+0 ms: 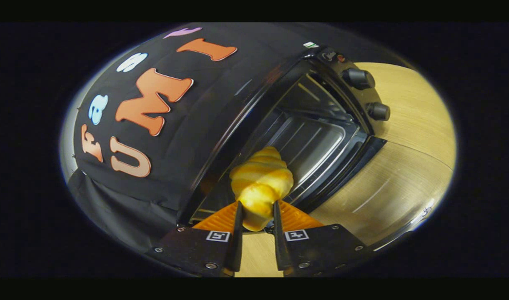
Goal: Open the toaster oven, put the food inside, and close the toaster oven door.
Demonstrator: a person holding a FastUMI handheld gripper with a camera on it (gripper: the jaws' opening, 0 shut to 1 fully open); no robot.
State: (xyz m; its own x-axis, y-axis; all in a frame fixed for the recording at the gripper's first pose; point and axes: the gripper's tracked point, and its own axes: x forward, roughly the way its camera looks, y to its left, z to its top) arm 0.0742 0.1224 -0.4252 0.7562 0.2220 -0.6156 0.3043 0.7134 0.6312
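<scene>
hand-held gripper clamped on croissant, both fingers pressing | toaster oven door open, just ahead | 2 knobs | wooden table

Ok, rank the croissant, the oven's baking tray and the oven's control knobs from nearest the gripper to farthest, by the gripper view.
1. Croissant, clamped between the gripper fingers.
2. Baking tray, beyond the croissant, inside the open toaster oven.
3. Control knobs, farthest, beside the oven cavity.

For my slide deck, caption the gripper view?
Claw shut on a croissant, carrying it toward the open toaster oven.
</scene>
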